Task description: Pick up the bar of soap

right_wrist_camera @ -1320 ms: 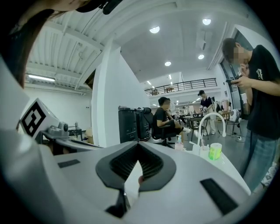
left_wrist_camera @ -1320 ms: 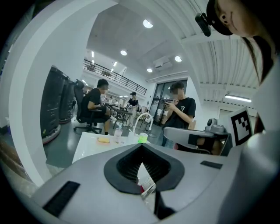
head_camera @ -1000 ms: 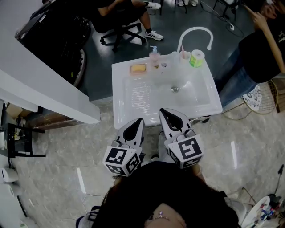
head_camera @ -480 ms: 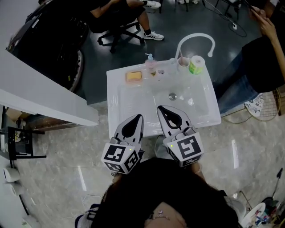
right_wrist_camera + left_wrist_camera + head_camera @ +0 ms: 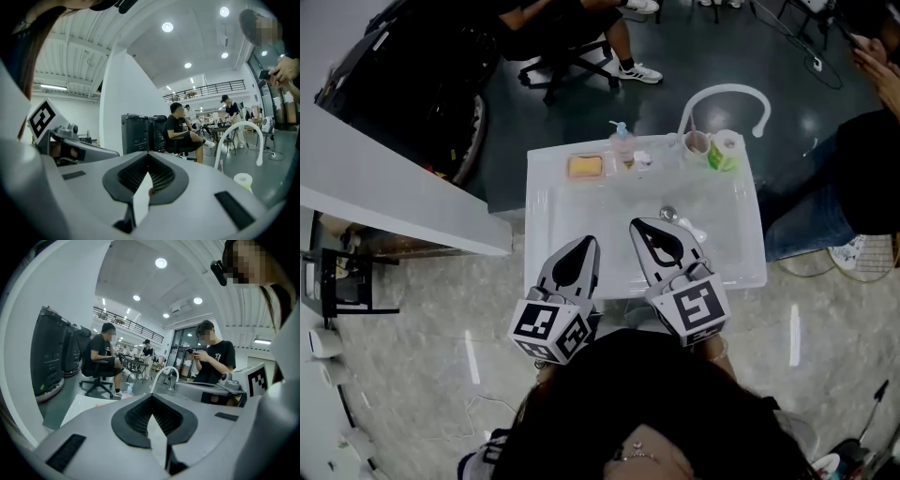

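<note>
**A:** Where do we find the bar of soap?

**B:** We see the orange bar of soap (image 5: 585, 166) lying on the back ledge of the white sink (image 5: 540, 246), near its far left corner, with nothing touching it. Just to its right stands a pump bottle (image 5: 622, 142). Further right are a cup (image 5: 697, 143) and a green-and-white roll (image 5: 727, 150), under the curved white faucet (image 5: 729, 91).

**A:** And our tongs?

**B:** In the head view both tips show over the near part of the sink, well apart from the soap. The left tongs (image 5: 587, 244) are pressed together with nothing between them, and the left gripper view shows the ribbed pads meeting at the tip. The right tongs (image 5: 641, 228) are pressed together too and are just as empty. They point roughly toward the drain (image 5: 668, 214).

**A:** Who else do we see?

**B:** Beyond the sink we see a seated person (image 5: 103, 357) on an office chair. At the sink's right side a standing person (image 5: 213, 357) holds a phone.
</note>
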`<state>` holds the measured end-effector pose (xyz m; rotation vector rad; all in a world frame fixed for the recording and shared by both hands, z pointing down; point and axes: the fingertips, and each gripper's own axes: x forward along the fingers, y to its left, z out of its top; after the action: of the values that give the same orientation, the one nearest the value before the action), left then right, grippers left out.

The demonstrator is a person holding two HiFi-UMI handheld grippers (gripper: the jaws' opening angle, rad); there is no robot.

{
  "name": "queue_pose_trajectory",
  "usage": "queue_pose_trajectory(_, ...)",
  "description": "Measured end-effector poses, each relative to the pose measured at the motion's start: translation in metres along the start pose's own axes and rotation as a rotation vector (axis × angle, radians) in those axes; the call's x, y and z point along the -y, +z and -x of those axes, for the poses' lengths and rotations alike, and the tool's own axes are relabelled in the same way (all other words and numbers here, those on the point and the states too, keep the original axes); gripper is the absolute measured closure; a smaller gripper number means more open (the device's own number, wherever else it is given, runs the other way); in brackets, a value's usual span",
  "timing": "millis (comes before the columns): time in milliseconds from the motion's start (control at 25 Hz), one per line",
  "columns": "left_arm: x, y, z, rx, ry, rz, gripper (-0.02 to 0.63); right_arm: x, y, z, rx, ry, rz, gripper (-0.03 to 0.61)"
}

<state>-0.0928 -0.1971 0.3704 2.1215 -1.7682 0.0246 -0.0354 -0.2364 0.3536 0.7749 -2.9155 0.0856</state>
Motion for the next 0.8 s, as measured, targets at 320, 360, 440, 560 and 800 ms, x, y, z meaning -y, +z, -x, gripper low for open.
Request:
queue_pose_trajectory(320,-0.01,-0.004,-0.012,-0.012,0.047,0.018,0.615,0.011,-0.011,-0.018,-0.014,0.046,-0.016,0.571)
queue_pose_trajectory(360,-0.013,-0.004,-0.013,-0.012,0.049,0.019,0.615,0.012,-0.012,-0.021,-0.014,0.05,-0.021,0.571)
queue_pose_trajectory(440,-0.021,-0.002,-0.017,-0.011,0.05,0.022,0.615,0.014,-0.014,-0.03,-0.016,0.056,-0.028,0.571)
queue_pose_trajectory(560,-0.033,0.004,-0.026,-0.008,0.045,0.019,0.615,0.018,-0.014,-0.045,-0.019,0.055,-0.019,0.571)
queue_pose_trajectory(800,-0.056,0.021,-0.042,0.005,0.022,0.017,0.615,0.023,-0.016,-0.075,-0.041,0.048,0.004,0.571)
